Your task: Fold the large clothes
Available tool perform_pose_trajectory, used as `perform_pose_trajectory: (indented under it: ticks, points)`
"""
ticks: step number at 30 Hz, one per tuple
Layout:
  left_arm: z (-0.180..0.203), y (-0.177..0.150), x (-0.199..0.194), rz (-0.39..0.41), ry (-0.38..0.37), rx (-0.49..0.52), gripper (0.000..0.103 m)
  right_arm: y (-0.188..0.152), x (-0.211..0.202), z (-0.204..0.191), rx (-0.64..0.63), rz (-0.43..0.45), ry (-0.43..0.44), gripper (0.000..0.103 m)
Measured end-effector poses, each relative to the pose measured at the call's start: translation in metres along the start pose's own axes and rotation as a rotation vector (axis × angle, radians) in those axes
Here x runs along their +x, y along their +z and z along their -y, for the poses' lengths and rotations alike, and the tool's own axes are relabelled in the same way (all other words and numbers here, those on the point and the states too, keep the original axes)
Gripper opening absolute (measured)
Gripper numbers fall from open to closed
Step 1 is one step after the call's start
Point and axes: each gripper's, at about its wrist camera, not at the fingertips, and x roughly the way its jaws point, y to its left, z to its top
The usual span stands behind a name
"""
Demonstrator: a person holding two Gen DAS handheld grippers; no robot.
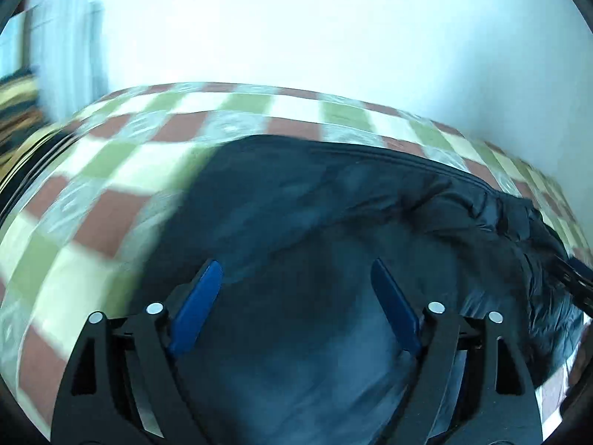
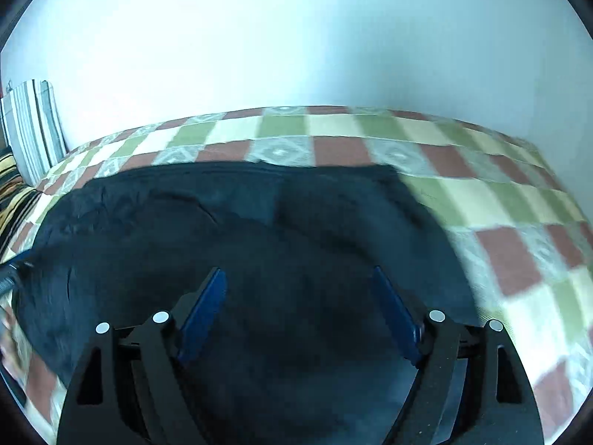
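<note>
A large dark navy garment (image 1: 333,204) lies spread over a checked bed cover, its folded upper edge running across the far side. In the left wrist view my left gripper (image 1: 294,265) hangs above the cloth with its blue pads (image 1: 198,307) wide apart and nothing between them. The right gripper shows at that view's right edge (image 1: 572,278). In the right wrist view the same garment (image 2: 241,230) fills the middle, and my right gripper (image 2: 296,272) stands open over it, its pads (image 2: 396,315) clear of the fabric. The left gripper's tip peeks in at the left edge (image 2: 11,274).
The bed cover (image 2: 500,200) has green, cream and brick-red squares and reaches a pale wall (image 2: 296,37) behind. A striped cushion (image 2: 33,126) leans at the far left, with a yellow and black patterned cloth (image 2: 15,193) below it.
</note>
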Motion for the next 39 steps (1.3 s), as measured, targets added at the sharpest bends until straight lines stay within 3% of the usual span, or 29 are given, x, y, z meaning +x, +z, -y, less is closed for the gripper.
perform_pose_trajectory:
  ticks: [3,6,8,11,16,19,20,23,24,27,32,39]
  points:
    - [-0.048,-0.022,-0.023,0.002,0.053,-0.093,0.088,-0.026,-0.027,0.043,0.058,0.004,-0.041,0.08]
    - [-0.084,-0.042,-0.029,-0.029,0.053,-0.182,0.09,-0.045,-0.034,0.078,0.15,-0.027,-0.047,0.08]
    - [-0.097,-0.049,-0.024,-0.061,0.018,-0.237,0.09,-0.054,-0.028,0.092,0.208,-0.07,-0.027,0.08]
    - [-0.104,-0.052,-0.011,-0.084,-0.099,-0.316,0.09,-0.059,-0.012,0.104,0.277,-0.117,0.026,0.08]
    - [-0.102,-0.049,0.012,-0.1,-0.191,-0.331,0.089,-0.063,0.01,0.108,0.298,-0.153,0.046,0.082]
    - [-0.102,-0.05,0.022,-0.099,-0.171,-0.36,0.051,-0.065,0.018,0.108,0.317,-0.161,0.05,0.078]
    - [-0.102,-0.051,0.022,-0.092,-0.167,-0.361,0.04,-0.067,0.016,0.106,0.318,-0.161,0.053,0.067]
    - [-0.091,-0.048,0.014,-0.056,-0.126,-0.287,0.022,-0.069,0.009,0.103,0.292,-0.142,0.043,0.042]
    - [-0.088,-0.047,0.011,-0.046,-0.116,-0.261,0.02,-0.068,0.006,0.103,0.291,-0.136,0.045,0.034]
    - [-0.088,-0.046,-0.001,-0.026,-0.12,-0.259,0.016,-0.067,-0.002,0.112,0.326,-0.129,0.087,0.025]
    - [-0.091,-0.052,-0.025,-0.012,-0.115,-0.242,0.015,-0.076,-0.02,0.115,0.329,-0.124,0.113,0.024]
    - [-0.109,-0.087,-0.069,-0.025,-0.098,-0.241,0.015,-0.112,-0.062,0.121,0.329,-0.139,0.154,0.023]
